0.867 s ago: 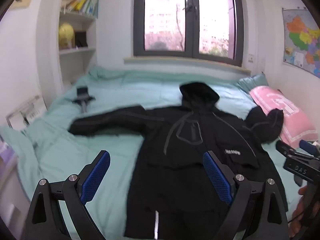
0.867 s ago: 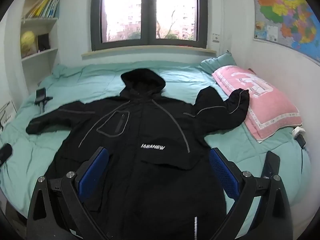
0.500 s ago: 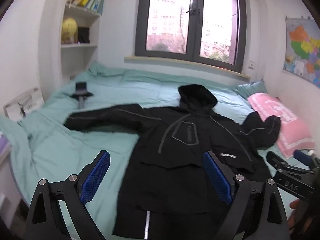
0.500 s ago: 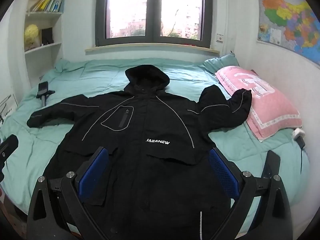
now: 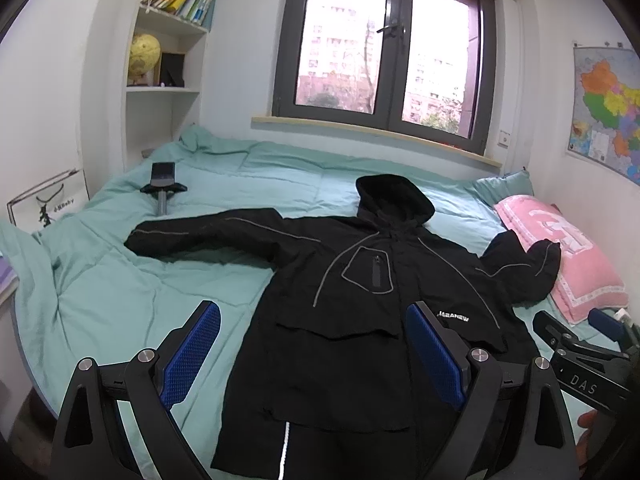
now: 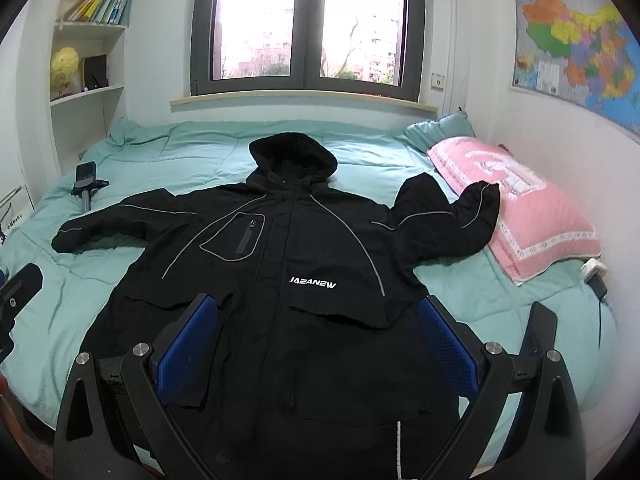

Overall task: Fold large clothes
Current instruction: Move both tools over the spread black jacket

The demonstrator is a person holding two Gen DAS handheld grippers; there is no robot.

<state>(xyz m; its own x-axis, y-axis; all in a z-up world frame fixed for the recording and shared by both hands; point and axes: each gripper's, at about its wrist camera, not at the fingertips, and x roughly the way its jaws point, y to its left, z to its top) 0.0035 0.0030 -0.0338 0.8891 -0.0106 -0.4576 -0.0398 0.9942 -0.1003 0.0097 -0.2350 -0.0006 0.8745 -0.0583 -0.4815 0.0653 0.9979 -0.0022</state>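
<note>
Left gripper (image 5: pixel 312 354) spread wide, empty, above near hem of black jacket (image 5: pixel 360 300). Right gripper (image 6: pixel 316 342) likewise spread, nothing pinched.

Jacket flat, front up, mid-bed on teal quilt (image 5: pixel 120 300); hood at 12 o'clock, hem at 6.

Left to right: phone stand (image 5: pixel 162 188) at 10 o'clock just past left sleeve cuff (image 5: pixel 138 240); right sleeve cuff (image 6: pixel 480 200) bunched against pink pillow (image 6: pixel 528 216) at 2 o'clock.

Risks, judged: could snag stand when folding left sleeve; could drag pillow with right sleeve; slick shell likely to slip from pads; quilt could get pinched too.

Count: 1 jacket, 2 sleeves, 1 hood, 2 grippers, 1 pink pillow, 1 stand.
</note>
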